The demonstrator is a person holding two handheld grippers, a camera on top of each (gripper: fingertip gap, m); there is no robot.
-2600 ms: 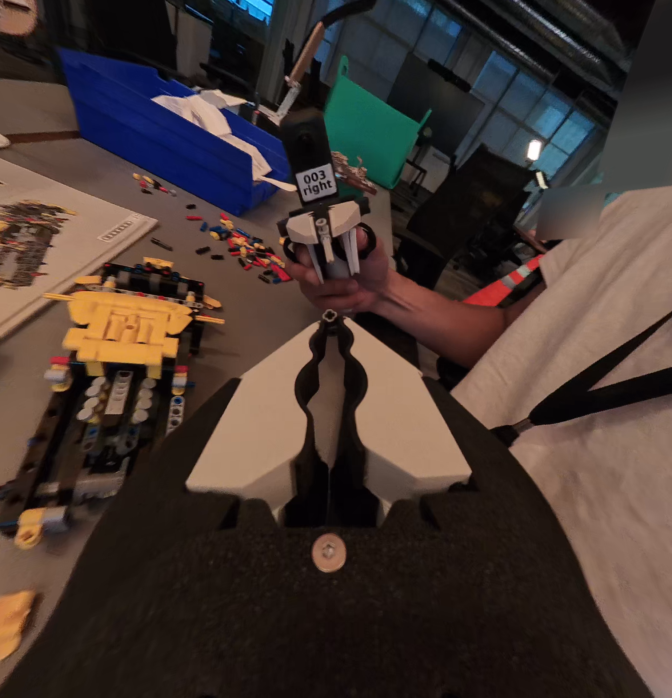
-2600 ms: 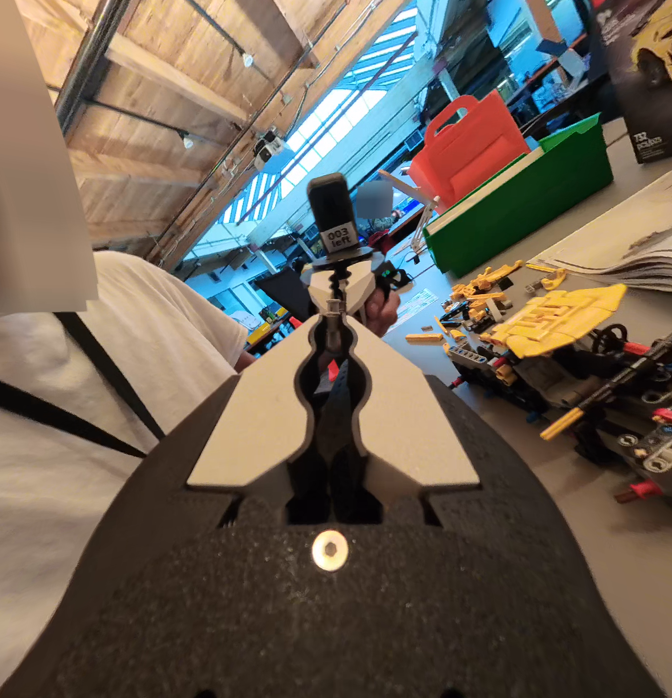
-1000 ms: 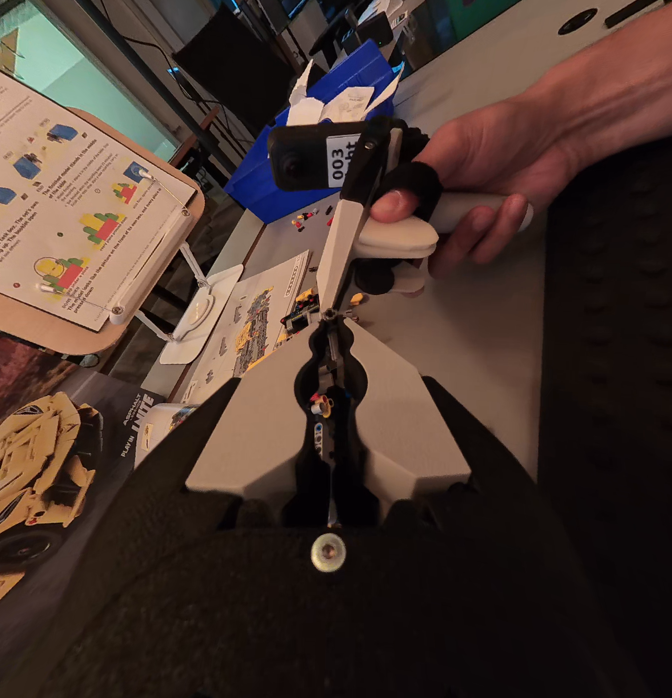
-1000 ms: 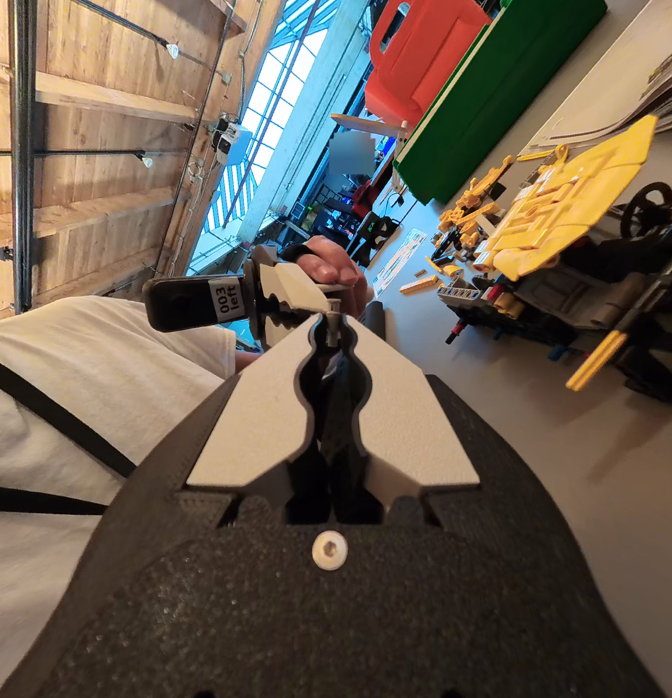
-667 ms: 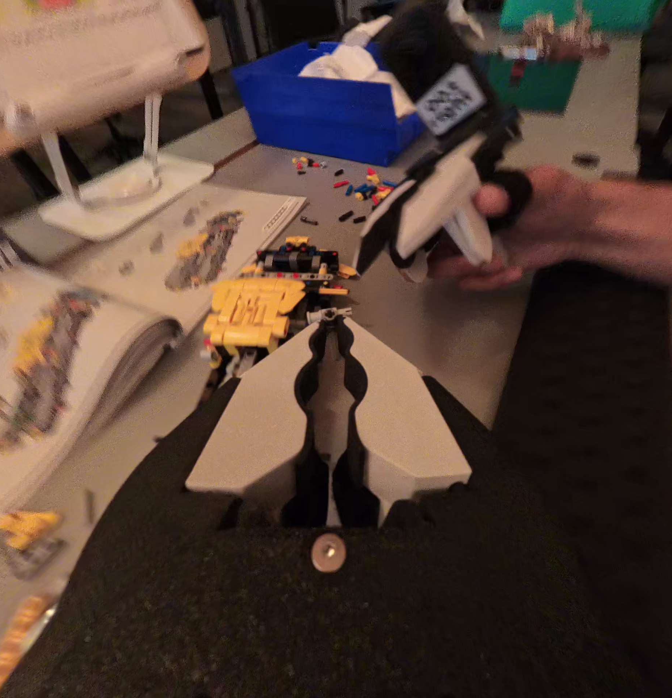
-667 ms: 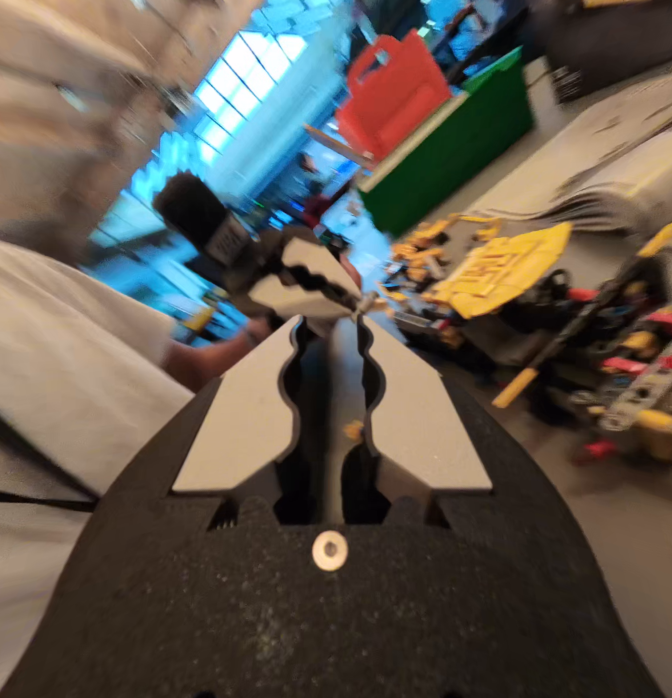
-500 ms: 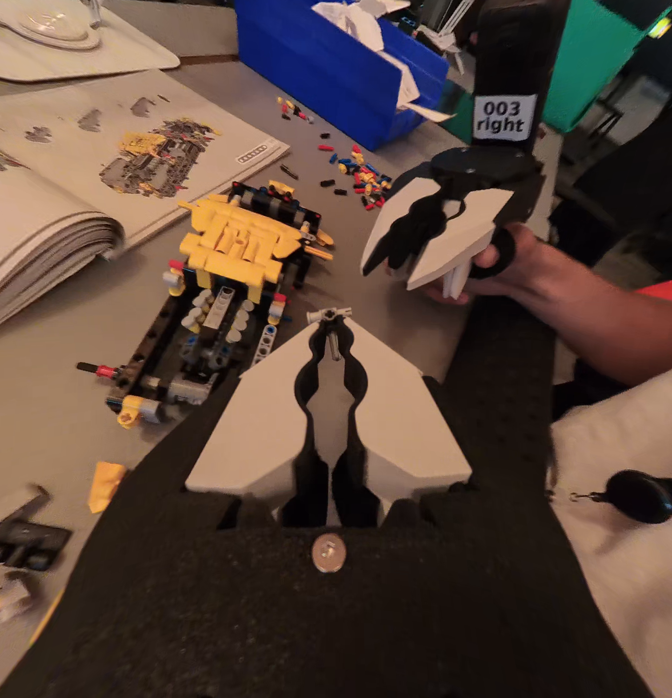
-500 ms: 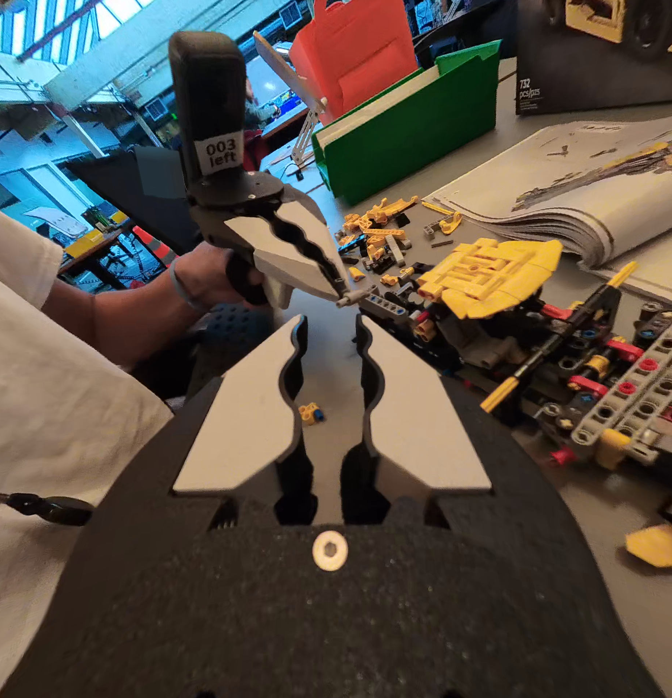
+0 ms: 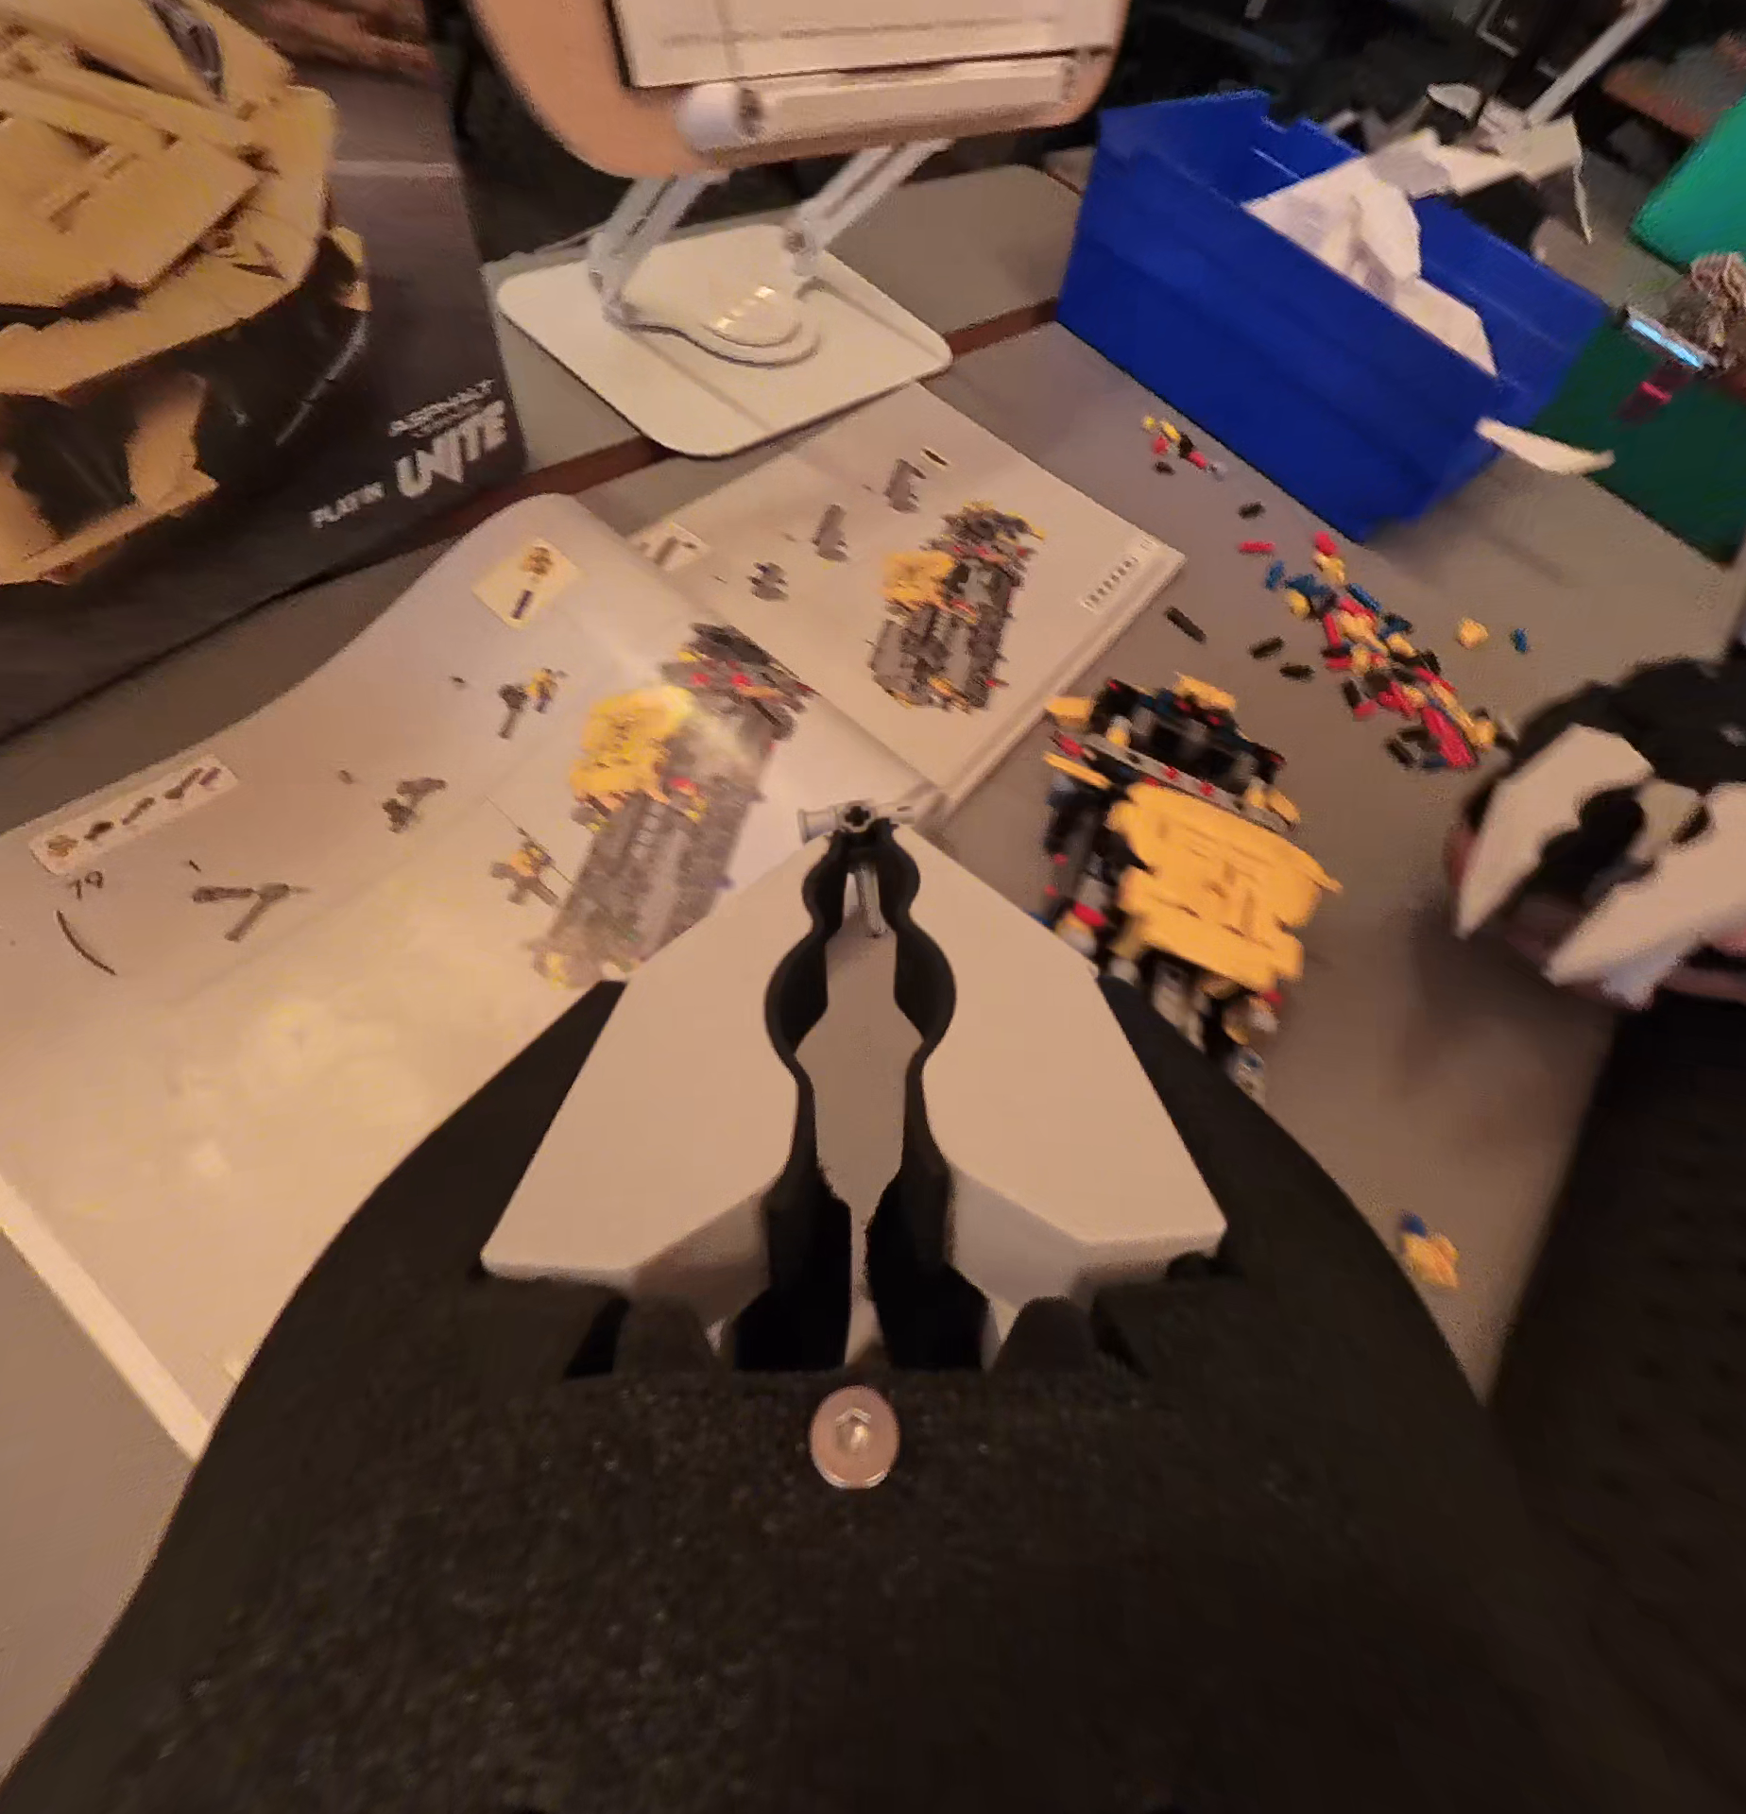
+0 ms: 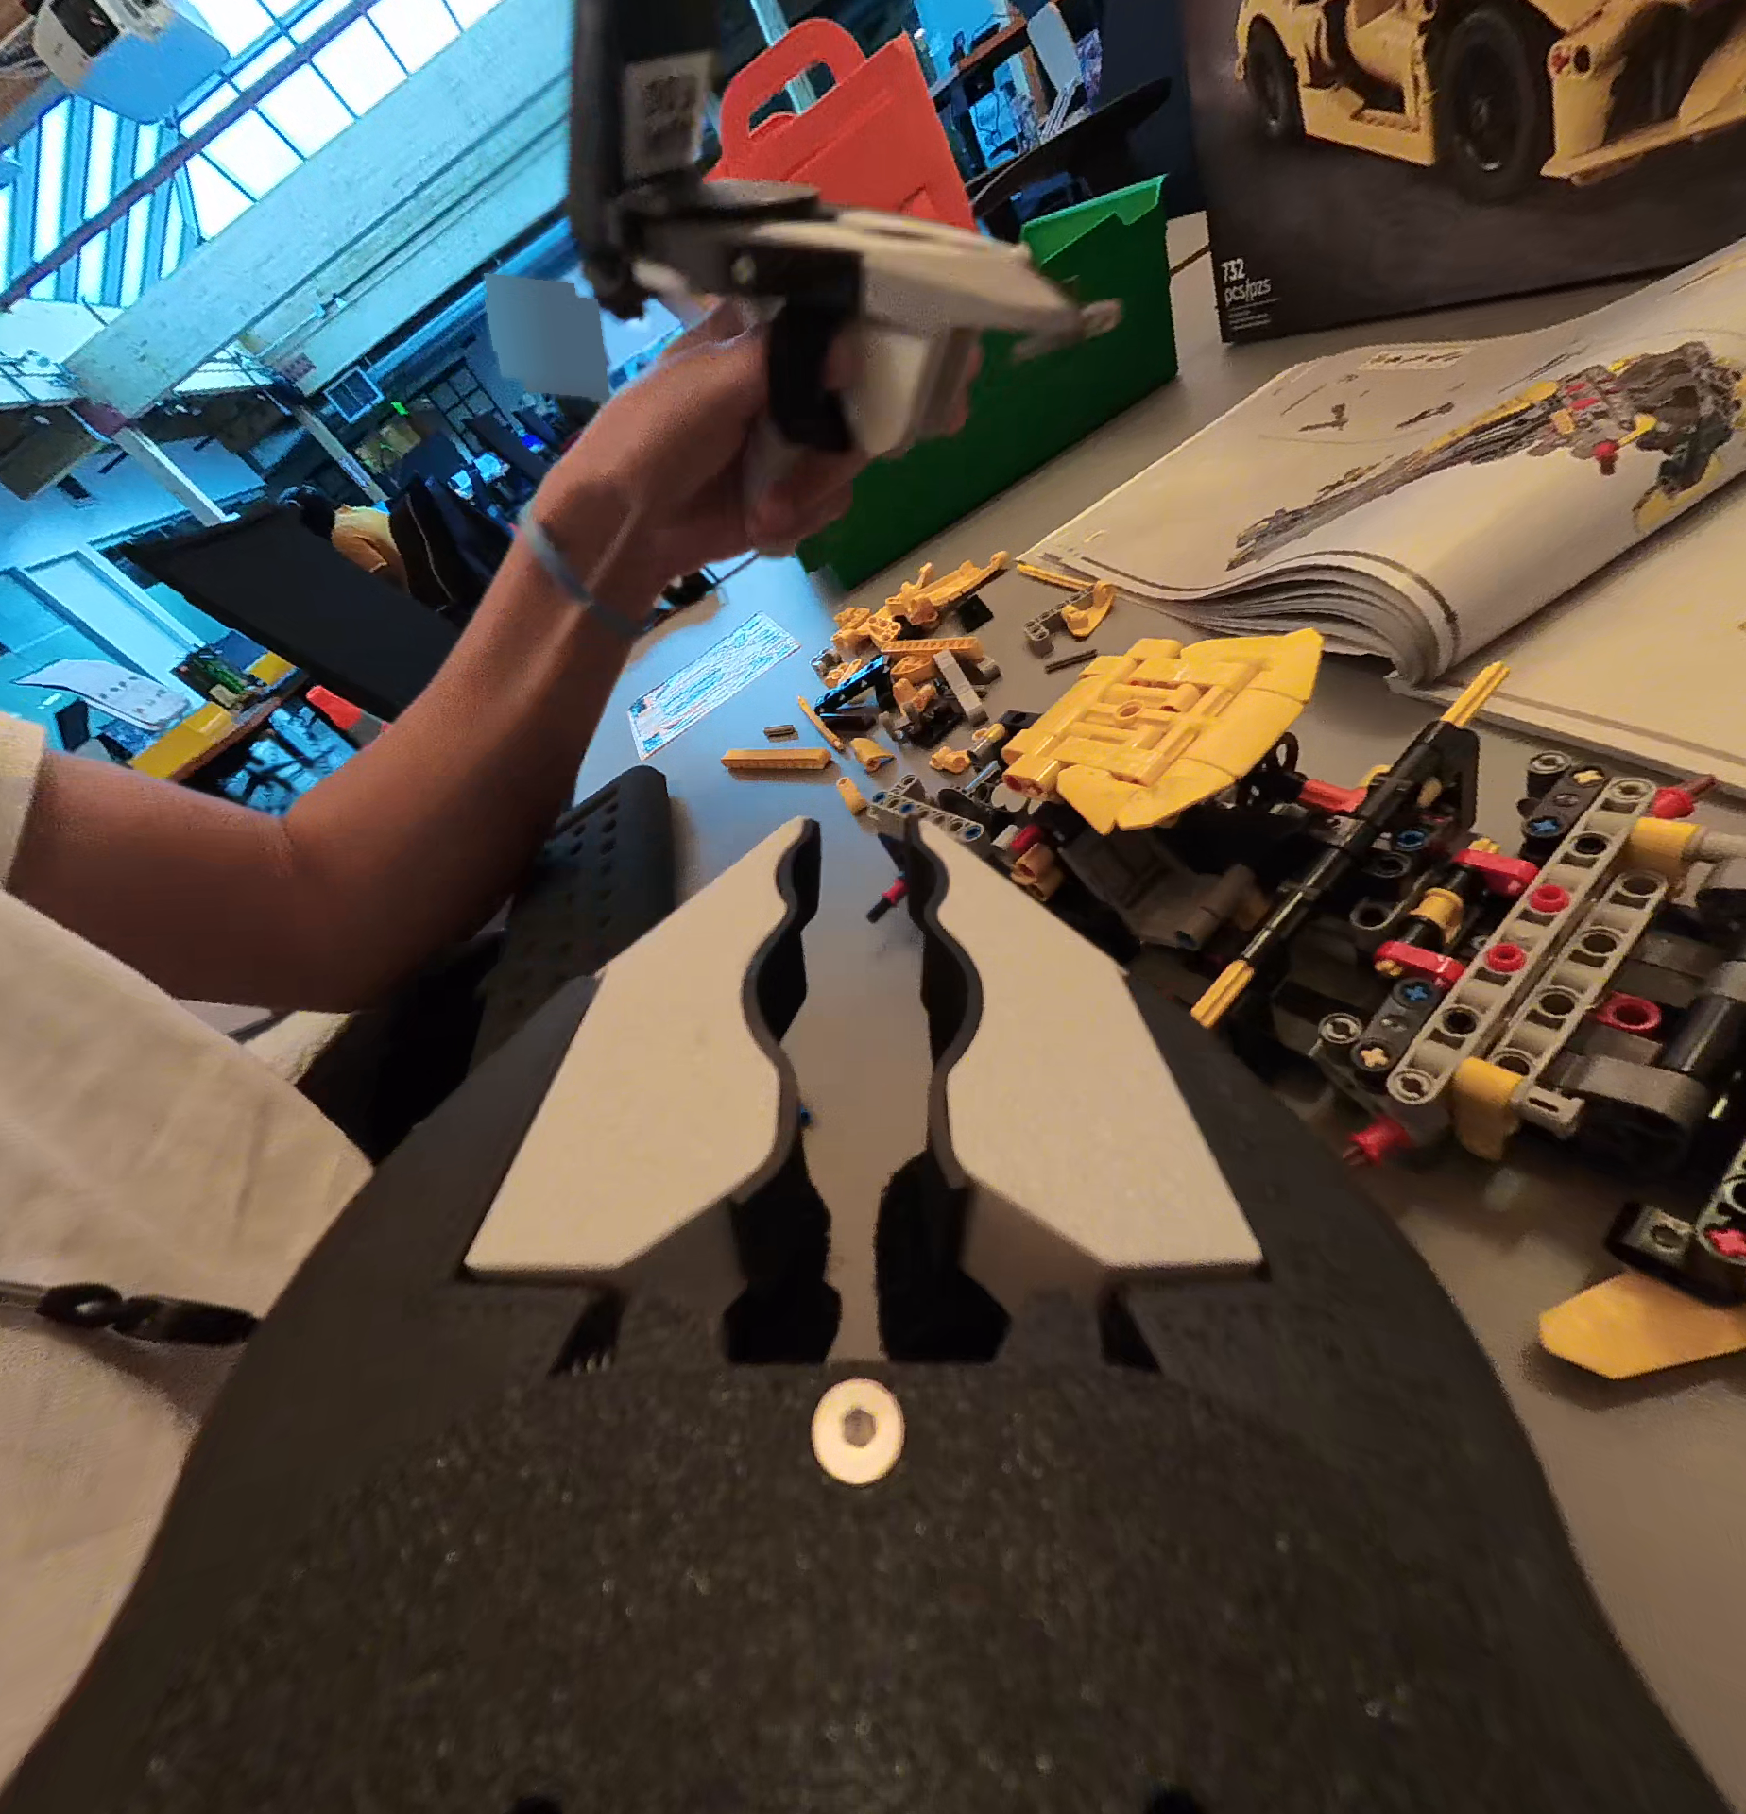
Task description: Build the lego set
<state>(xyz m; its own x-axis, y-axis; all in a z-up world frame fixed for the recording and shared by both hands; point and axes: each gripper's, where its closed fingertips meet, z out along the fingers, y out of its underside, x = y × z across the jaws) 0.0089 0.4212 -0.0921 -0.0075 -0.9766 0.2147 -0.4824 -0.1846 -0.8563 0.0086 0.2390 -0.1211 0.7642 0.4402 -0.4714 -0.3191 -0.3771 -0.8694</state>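
Note:
My left gripper (image 9: 857, 846) is shut on a small grey T-shaped lego piece (image 9: 855, 817) and holds it in the air above the open instruction booklet (image 9: 378, 883). It also shows high in the right wrist view (image 10: 1080, 319), tilted sideways. The partly built black and yellow lego car (image 9: 1183, 864) stands on the grey table to its right. In the right wrist view the car (image 10: 1340, 883) lies just right of my right gripper (image 10: 861, 844), which is open and empty low over the table. The right gripper shows blurred in the left wrist view (image 9: 1507, 947).
A pile of small loose pieces (image 9: 1380, 667) and a blue bin (image 9: 1291, 324) lie behind the car. Yellow loose parts (image 10: 918, 658), a green bin (image 10: 1026, 393) and the set's box (image 10: 1487, 128) are at the back. A tablet stand (image 9: 722, 324) is behind the booklet. A black mat (image 10: 594, 883) lies under the person's forearm. About 20 cm separates my left fingertips from my right.
Both grippers held the grey piece tip to tip. The right one opened and drew back down to the table. The left one swung left over the booklet with the piece.

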